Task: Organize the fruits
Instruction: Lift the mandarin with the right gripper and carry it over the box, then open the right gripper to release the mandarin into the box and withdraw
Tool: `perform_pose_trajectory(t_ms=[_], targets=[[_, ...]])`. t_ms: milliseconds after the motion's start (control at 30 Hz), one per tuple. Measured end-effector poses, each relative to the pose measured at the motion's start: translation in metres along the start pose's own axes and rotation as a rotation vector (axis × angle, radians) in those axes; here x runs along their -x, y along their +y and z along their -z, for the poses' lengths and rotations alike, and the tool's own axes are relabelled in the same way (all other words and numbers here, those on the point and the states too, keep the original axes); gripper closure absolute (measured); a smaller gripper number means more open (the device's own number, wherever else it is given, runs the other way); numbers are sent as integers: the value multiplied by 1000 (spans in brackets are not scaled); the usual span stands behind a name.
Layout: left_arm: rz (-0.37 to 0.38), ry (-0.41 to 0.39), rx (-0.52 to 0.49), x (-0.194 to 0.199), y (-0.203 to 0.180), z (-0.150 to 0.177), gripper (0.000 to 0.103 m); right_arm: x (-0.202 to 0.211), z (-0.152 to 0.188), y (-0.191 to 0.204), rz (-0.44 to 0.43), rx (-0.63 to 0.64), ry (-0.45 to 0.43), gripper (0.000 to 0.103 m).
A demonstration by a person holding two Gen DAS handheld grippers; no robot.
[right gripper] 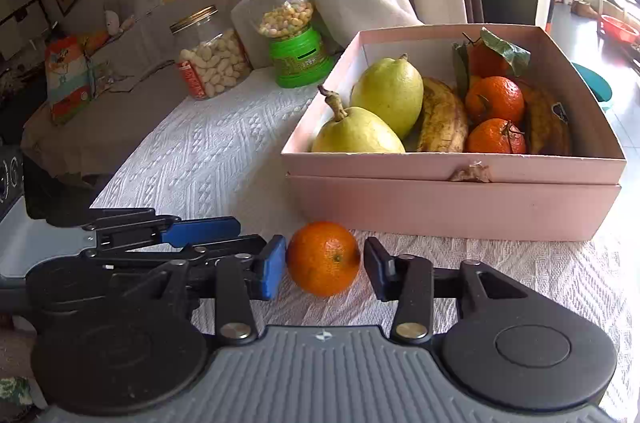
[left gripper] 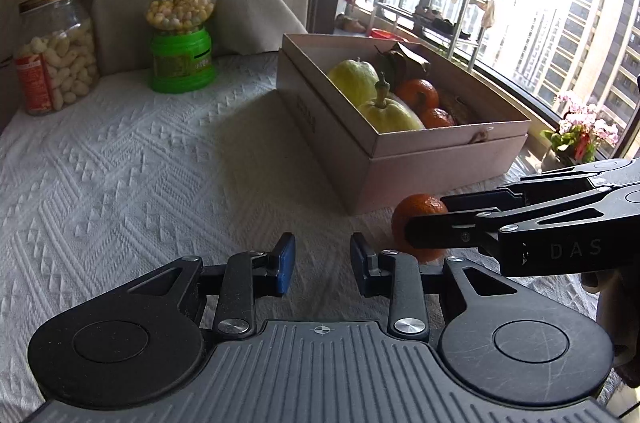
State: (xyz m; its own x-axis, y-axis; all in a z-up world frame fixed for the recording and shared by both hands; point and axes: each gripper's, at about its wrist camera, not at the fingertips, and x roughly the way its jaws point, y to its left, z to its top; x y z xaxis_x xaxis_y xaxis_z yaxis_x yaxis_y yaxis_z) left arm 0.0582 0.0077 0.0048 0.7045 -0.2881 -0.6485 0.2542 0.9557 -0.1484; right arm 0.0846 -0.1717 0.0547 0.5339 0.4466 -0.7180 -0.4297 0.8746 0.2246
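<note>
Orange point(right gripper: 323, 258) is sitting on the white cloth point(right gripper: 208, 159), just near the pink box point(right gripper: 452, 207) of fruit. My right gripper point(right gripper: 324, 265) is reaching around it, pads maybe not quite touching it. My left gripper point(left gripper: 322, 263) is sitting nearly pressed together, pinching nothing.

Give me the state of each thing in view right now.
Loose orange: on the cloth, between the right claw's pads, gaps both sides.
Right claw: open around it.
Left claw: empty.
Box: open, holding guavas, bananas, oranges.
Jar: lidded.
Candy dispenser: upright, capped.
</note>
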Motion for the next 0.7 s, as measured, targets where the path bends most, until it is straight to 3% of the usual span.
perform_pose_trajectory(t_ms=[67,167,267,367,433,467,500,533,600,700], targets=[[17,-2,0,1,-1,0,69,9,2,8,43,37,5,63],[57,-8,8,3,-1,-1,69,31,-1,4,16,2,-10,64],[107,-32,10,6,-1,-2,69,61,-20,-4,-1,-45,-102,64],[139,-49,21,4,-3,-5,69,75,-57,-8,59,-56,-228,64],[131,-50,10,1,-7,-7,69,67,-92,-12,93,-56,-322,61],[123,-49,5,0,-7,-7,69,57,-107,-15,97,-47,-347,51],[109,-47,3,0,-7,-6,69,49,-117,-17,109,-42,-349,44],[94,-45,4,-1,-6,-5,69,38,-128,-20,150,-45,-349,44],[67,-45,8,-1,-4,-1,69,28,-129,-22,193,-40,-336,44],[20,-37,15,-6,-2,5,69,31,-101,-22,178,-16,-304,40]])
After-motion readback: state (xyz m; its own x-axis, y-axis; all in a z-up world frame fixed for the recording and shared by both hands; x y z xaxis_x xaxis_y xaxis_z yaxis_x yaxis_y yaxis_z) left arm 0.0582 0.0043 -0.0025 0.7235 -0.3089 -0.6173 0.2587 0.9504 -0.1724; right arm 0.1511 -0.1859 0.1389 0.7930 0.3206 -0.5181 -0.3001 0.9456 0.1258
